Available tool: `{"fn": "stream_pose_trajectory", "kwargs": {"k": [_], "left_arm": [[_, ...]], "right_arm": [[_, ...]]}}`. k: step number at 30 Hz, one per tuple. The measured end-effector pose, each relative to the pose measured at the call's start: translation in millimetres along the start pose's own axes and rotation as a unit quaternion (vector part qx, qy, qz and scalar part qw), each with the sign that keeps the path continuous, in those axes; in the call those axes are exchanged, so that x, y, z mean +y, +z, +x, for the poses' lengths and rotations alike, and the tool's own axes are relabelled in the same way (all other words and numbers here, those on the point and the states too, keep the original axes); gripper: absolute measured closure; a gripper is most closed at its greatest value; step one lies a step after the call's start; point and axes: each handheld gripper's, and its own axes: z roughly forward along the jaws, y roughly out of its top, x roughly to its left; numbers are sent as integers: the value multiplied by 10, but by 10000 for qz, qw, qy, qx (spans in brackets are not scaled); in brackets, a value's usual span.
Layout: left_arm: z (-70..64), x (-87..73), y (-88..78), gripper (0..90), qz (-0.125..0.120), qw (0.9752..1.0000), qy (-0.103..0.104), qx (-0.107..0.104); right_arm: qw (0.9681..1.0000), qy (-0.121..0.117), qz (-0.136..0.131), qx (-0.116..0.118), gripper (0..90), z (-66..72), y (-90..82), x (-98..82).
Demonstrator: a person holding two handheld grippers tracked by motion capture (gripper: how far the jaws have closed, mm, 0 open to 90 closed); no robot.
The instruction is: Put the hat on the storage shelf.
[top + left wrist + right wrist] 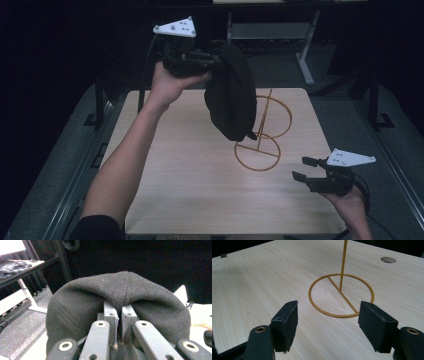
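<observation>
Near us, our right gripper (306, 169) sits low over the desk (190, 190) with its jaws wide and nothing in them. Just past it stands the gold stand (341, 296). Farther off, our left gripper (212, 60) is up high, pinching the black hat (231, 95), which hangs over the stand.
</observation>
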Motion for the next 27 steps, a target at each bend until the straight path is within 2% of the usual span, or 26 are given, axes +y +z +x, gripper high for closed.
{"fn": "stream_pose_trajectory", "kwargs": {"k": [7,8,10,12,14,17,20,21,22,24,26,27], "left_arm": [[-1,192,326,857,181,9997,43,-141],[1,260,486,857,231,9996,18,-182],[-4,318,692,857,325,9992,16,-245],[-19,361,929,857,521,9983,58,-248],[-37,377,1180,856,853,9959,163,-249],[-47,317,1532,853,1258,9915,192,-273],[-16,216,1808,838,1629,9864,88,-217],[-16,216,1808,812,1629,9864,88,-217],[9,161,1928,756,1746,9845,-19,-174],[22,130,2004,671,1737,9841,-219,-304],[-5,119,2052,613,1830,9825,-144,-326],[-22,117,2062,584,1831,9825,-122,-317]], "right_arm": [[10000,58,-48,-17,317,-33,-27,-17],[10000,66,-44,-14,317,-39,-29,-19],[9999,94,-57,-13,317,-48,-32,-25],[9999,132,-76,-6,315,-60,-33,-37],[9998,171,-85,-13,315,-68,-37,-59],[9997,215,-78,-7,315,-85,-31,-84],[9998,199,-55,10,315,-92,-18,-93],[9998,199,-55,10,315,-92,-18,-93],[9998,212,-20,33,312,-96,-2,-104],[9997,245,-9,38,311,-97,9,-120],[9996,264,9,37,307,-101,14,-127],[9997,257,2,33,307,-101,12,-126]]}}
